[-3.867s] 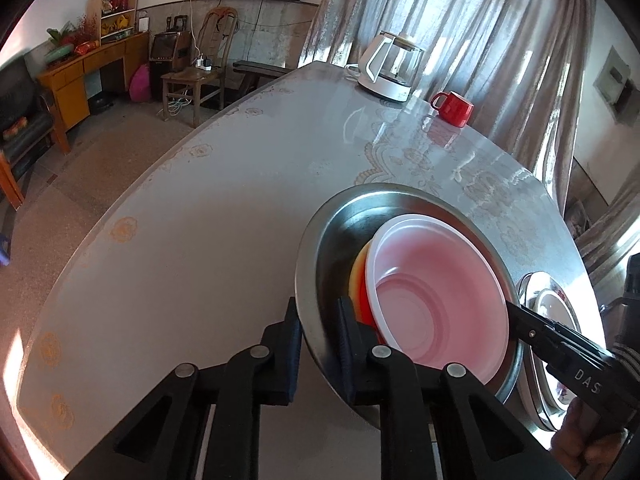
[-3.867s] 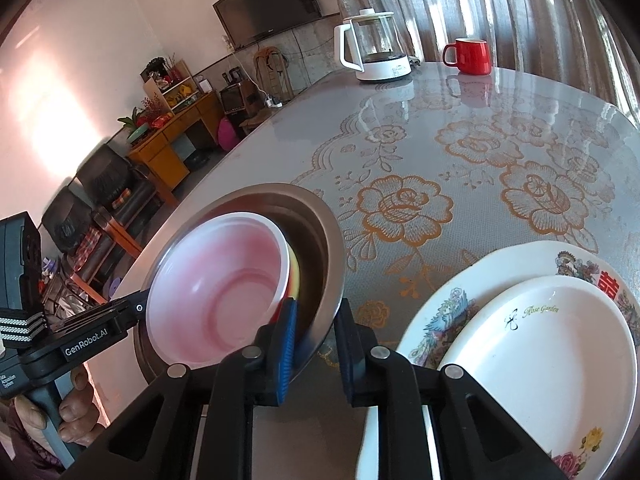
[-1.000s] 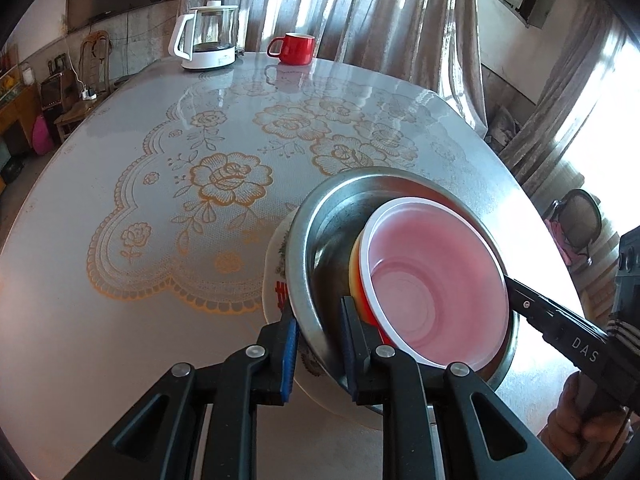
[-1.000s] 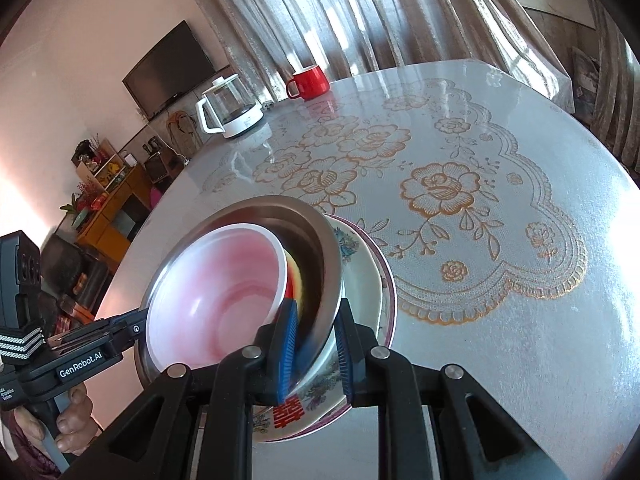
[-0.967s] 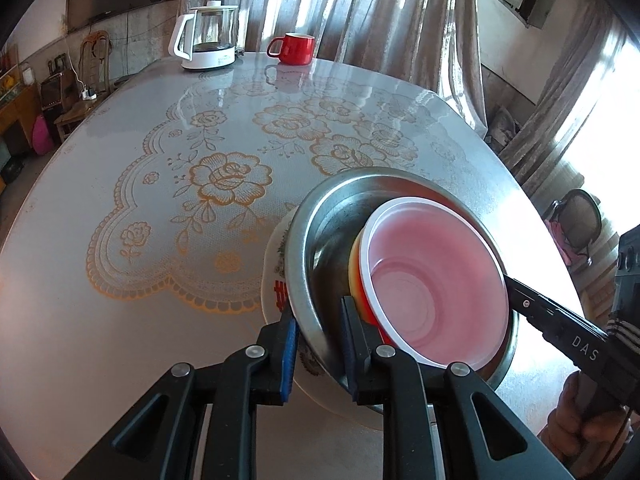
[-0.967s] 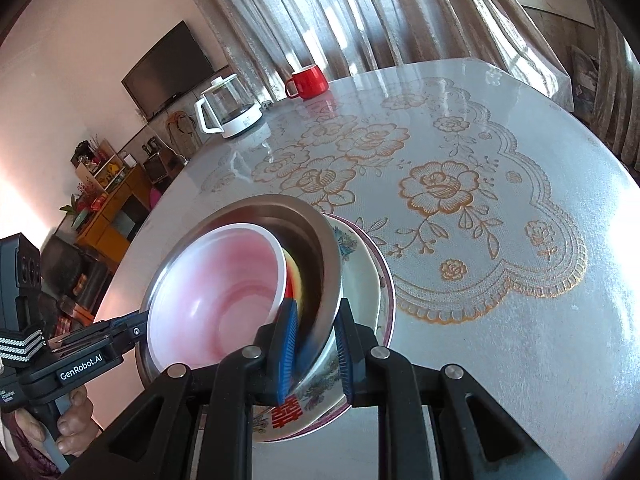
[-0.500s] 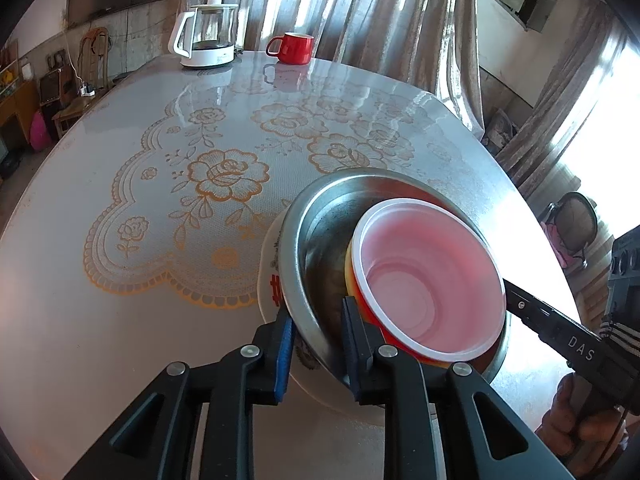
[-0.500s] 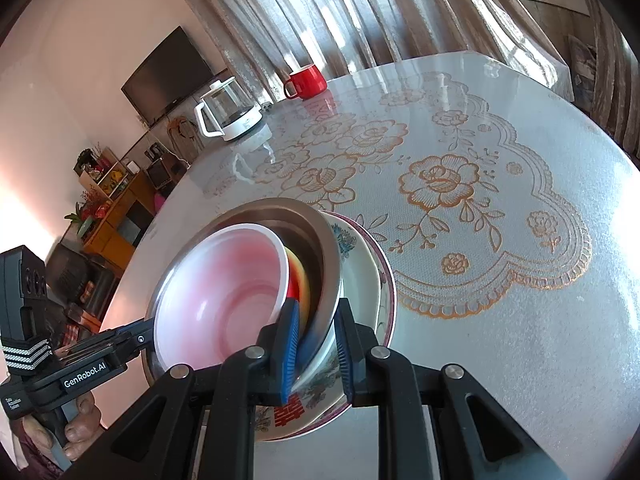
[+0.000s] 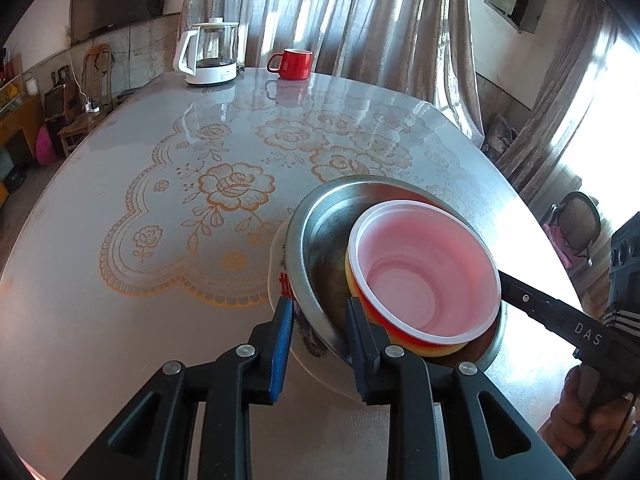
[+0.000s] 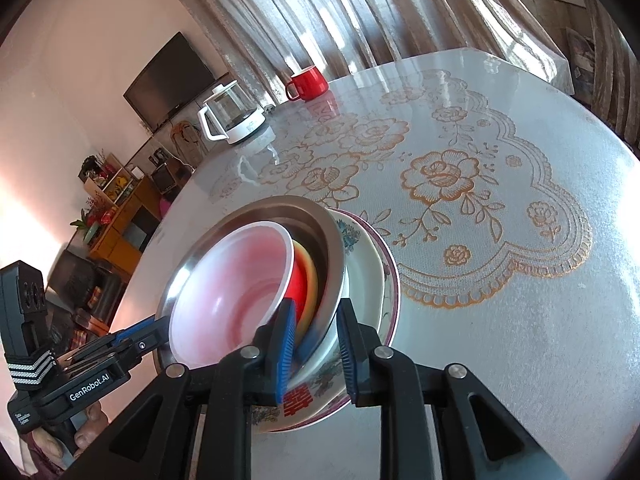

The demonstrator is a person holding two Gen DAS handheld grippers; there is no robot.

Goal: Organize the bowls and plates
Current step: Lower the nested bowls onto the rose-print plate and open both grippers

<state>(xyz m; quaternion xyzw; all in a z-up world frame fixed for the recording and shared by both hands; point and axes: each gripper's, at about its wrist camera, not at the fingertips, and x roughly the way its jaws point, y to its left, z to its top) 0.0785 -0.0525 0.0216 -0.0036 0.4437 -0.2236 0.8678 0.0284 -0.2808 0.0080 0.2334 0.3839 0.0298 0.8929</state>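
Since a moment ago both grippers have loosened, the left gripper (image 9: 320,332) and right gripper (image 10: 317,344) now parted around the rim of the steel bowl (image 9: 316,236), which, holding the pink bowl (image 9: 424,272), sits on the floral plates (image 10: 372,276), so stacking looks nearly finished.

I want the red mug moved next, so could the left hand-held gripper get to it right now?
Probably not: the left hand-held gripper straddles the steel bowl's rim, and the red mug stands at the table's far edge.
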